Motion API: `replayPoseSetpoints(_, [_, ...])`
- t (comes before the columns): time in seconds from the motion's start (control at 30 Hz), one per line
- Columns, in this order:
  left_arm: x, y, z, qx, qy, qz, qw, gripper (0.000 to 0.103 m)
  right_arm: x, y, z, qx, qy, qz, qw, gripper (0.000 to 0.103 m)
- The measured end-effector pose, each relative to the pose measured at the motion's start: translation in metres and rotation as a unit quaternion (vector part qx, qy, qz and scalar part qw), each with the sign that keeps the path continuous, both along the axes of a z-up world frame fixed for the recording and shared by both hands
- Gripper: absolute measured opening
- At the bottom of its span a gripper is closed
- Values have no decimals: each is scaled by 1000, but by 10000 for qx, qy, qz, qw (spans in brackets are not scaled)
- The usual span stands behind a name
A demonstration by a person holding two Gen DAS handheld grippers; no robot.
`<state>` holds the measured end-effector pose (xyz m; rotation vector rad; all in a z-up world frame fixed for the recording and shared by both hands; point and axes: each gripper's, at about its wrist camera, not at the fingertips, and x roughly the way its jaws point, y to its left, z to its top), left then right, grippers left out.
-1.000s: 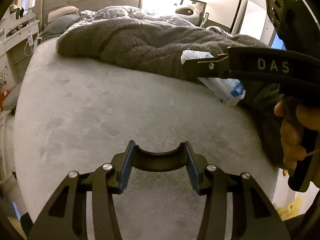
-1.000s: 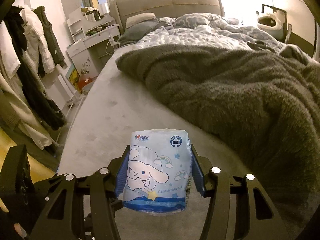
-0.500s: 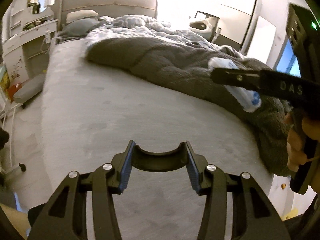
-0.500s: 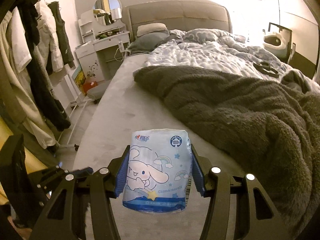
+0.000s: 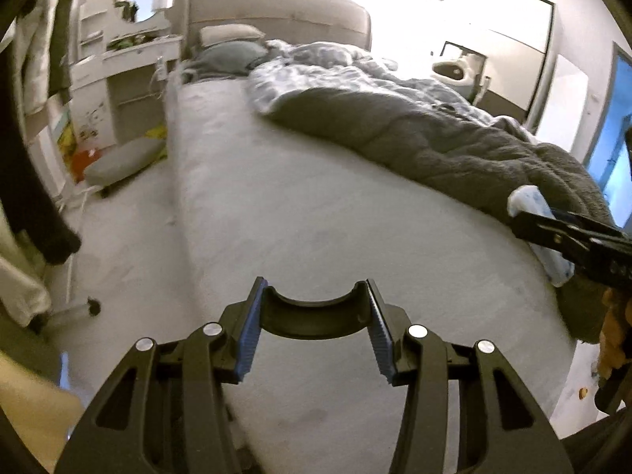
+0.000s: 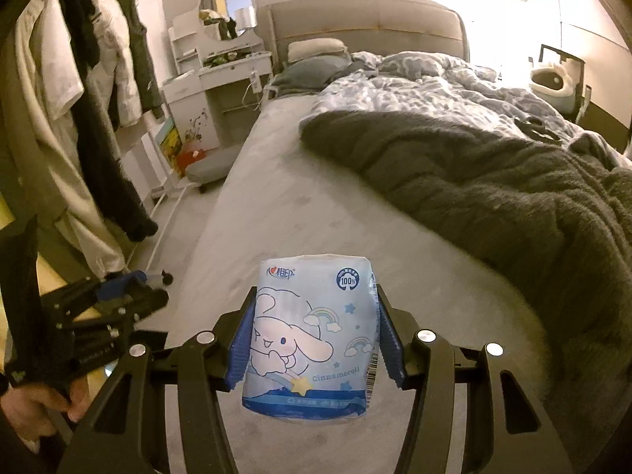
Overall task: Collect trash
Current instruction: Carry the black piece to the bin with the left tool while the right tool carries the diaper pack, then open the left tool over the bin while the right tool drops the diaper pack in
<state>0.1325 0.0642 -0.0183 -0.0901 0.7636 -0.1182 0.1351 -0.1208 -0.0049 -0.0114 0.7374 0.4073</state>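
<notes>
A blue-and-white pack of tissues (image 6: 312, 335) with a cartoon dog print hangs upright above the grey bed (image 6: 300, 213), and my right gripper (image 6: 315, 290) is shut on its two sides. In the left wrist view the same pack (image 5: 531, 203) shows at the right edge, with the right gripper's black finger (image 5: 568, 237) across it. My left gripper (image 5: 315, 282) is open over the near edge of the bed (image 5: 316, 197), with nothing between its blue pads (image 5: 249, 331). The right wrist view shows the left gripper (image 6: 150, 292) low at the left, held by a hand (image 6: 35, 407).
A dark grey fleece blanket (image 6: 493, 181) and a patterned duvet (image 6: 414, 79) cover the bed's right half. To the left are a rack of hanging clothes (image 6: 79, 110), a white dressing table with a round mirror (image 6: 221, 63), a low grey stool (image 5: 122, 158) and bare floor (image 5: 130, 237).
Both grippers have drawn back and to the left from the blanket. More floor, the clothes rack and the dressing table have come into view. The tissue pack stays gripped.
</notes>
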Motion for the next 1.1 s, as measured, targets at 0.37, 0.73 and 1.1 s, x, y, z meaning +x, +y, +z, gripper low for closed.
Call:
replayPoseSetpoints(0.37, [-42,67,-28,-151,496,742,9959,51,-37,46,-13,131,263,231,9993,56])
replayPoseSetpoints(0.73, [-75,112,-65,-107,1082,1204,9868,51,-62,100,-11,207,264,701,9970,56])
replayPoseSetpoints(1.1, [-87,156,-96,-399,1655,1466,9744,52,-66,172,-27,113,428,1376,9895,56])
